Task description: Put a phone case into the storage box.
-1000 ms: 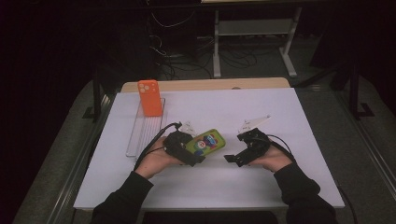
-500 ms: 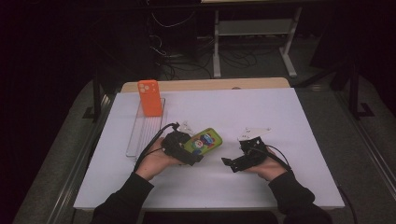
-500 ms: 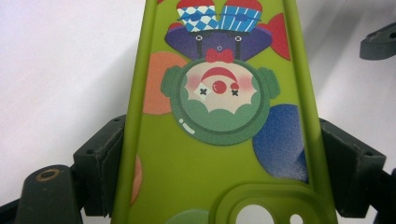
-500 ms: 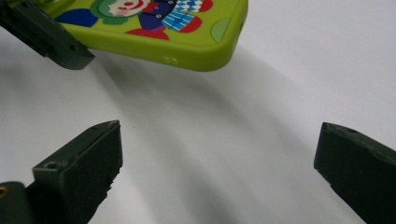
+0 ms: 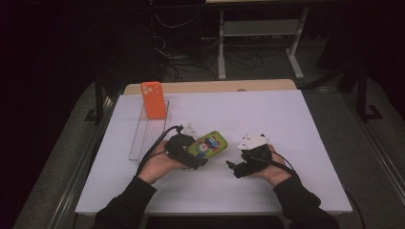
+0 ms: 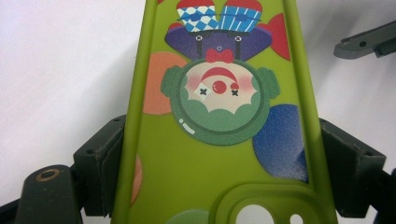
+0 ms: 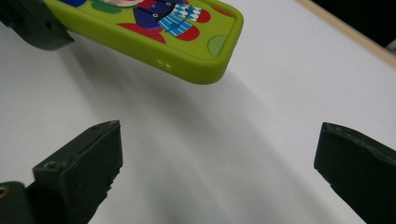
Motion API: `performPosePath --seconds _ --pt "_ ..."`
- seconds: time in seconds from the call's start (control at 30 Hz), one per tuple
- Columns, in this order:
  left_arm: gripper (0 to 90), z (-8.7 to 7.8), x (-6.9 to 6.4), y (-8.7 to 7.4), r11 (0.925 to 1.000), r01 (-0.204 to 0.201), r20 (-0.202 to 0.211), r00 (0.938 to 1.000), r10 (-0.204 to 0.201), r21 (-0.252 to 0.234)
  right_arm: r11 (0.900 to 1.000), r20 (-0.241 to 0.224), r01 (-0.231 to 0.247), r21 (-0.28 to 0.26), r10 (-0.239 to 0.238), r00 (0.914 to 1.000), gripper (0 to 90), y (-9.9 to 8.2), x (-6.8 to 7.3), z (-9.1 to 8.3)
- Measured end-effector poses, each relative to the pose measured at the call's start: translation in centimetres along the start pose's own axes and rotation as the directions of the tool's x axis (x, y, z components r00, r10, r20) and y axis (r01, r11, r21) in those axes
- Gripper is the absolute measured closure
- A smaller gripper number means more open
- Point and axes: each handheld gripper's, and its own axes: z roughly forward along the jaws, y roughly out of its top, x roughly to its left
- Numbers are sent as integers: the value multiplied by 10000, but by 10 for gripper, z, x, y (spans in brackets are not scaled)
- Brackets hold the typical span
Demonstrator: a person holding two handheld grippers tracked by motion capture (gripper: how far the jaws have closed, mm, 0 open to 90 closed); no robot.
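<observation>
Here, in the high view, the left claw (image 5: 197, 160) clamps a green phone case (image 5: 208, 144) at its camera-cutout end and holds it just above the white counter (image 5: 305, 124), printed side up, free end pointing toward the right claw (image 5: 232, 167). Compared with the earlier high frames, the right claw has shifted: it sat farther back on the counter, level with the case, and now lies nearer the person and slightly lower in the frame, jaws aimed leftward below the case's free end. The left hand (image 5: 160, 164) and the case occupy the same place as before. An orange phone case (image 5: 153, 99) stands upright at the far end of a clear acrylic rack (image 5: 143, 138), unchanged and well apart from both claws.

In the left gripper view, the two black jaws press on the long edges of the green phone case (image 6: 219, 140); the grip is firm and the case runs straight away from the camera. A tip of the right claw (image 6: 369, 43) shows beyond it.

In the right gripper view, the jaws stand wide apart with nothing between them. The green phone case (image 7: 187, 32) hangs ahead of them, clear of the counter (image 7: 280, 116).

Judgement: the right claw is lining up on the free end, probably to take over or steady the case. It needs to rise and advance before closing.
</observation>
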Motion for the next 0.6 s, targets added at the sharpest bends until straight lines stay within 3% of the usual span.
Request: performPosePath --seconds 0.27,0.4,0.53,0.6 --pt "154 -1 0 0 9999 -75 -1 10000 75 70 9926 745 1214 -67 -1206 9899 2 2 6 -2" --pt "154 0 0 0 9999 -135 22 9999 135 70 9806 1068 1955 -130 -1931 9753 2 2 9 -1" --pt "155 0 -1 1 9996 -193 26 9998 192 194 9630 1413 2695 -37 -2663 9535 2 2 12 -2" --pt "155 1 -3 1 10000 49 28 10000 -49 19 9534 1677 3016 -62 -2963 9402 3 3 14 -2"
